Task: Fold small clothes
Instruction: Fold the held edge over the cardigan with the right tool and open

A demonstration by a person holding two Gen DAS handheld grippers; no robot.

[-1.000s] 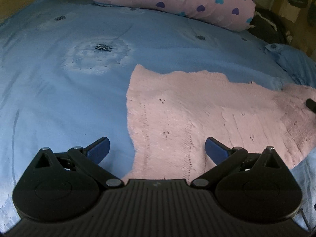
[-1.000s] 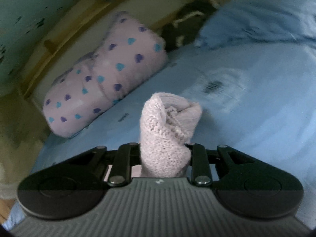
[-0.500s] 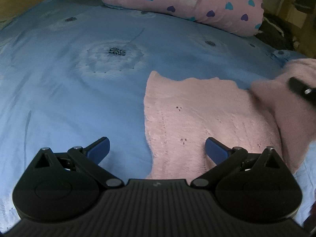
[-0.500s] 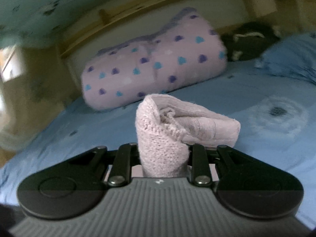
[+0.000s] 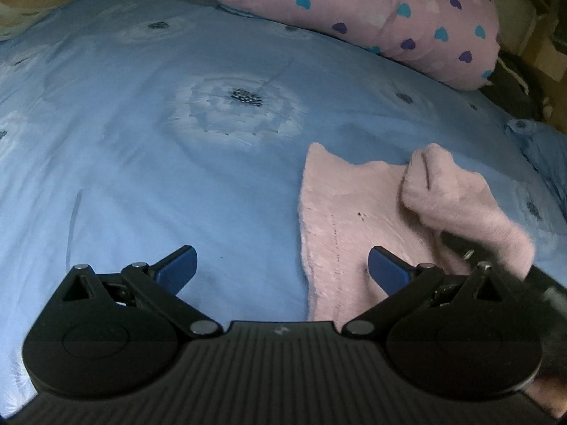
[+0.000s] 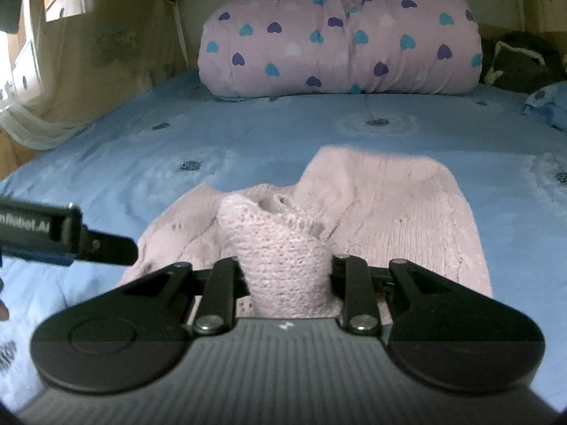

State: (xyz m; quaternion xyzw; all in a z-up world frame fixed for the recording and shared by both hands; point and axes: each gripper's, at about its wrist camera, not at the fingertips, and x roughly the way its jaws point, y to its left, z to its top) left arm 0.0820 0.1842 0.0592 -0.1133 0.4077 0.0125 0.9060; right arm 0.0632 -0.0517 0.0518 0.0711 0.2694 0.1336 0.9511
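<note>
A pink knitted garment (image 5: 351, 219) lies on the blue bedsheet (image 5: 159, 163), to the right in the left wrist view. My right gripper (image 6: 283, 265) is shut on a bunched edge of that garment (image 6: 280, 244) and holds it lifted over the flat part (image 6: 407, 205). In the left wrist view this lifted fold (image 5: 457, 191) hangs over the garment's right side, with the right gripper (image 5: 467, 251) under it. My left gripper (image 5: 281, 269) stands open just above the sheet at the garment's left edge, nothing between its blue pads (image 5: 177, 265). The left gripper's finger (image 6: 102, 246) shows at the left of the right wrist view.
A rolled pink blanket with blue and purple hearts (image 6: 340, 39) lies across the head of the bed. A dark bundle (image 6: 521, 63) and a blue pillow (image 5: 545, 148) sit at the far right. Curtains and a wall (image 6: 88, 53) close off the left side.
My right gripper carried the pinched pink fabric leftwards across the garment and rolled level, so a fold now lies over the right half. The left gripper drifted a little to the left.
</note>
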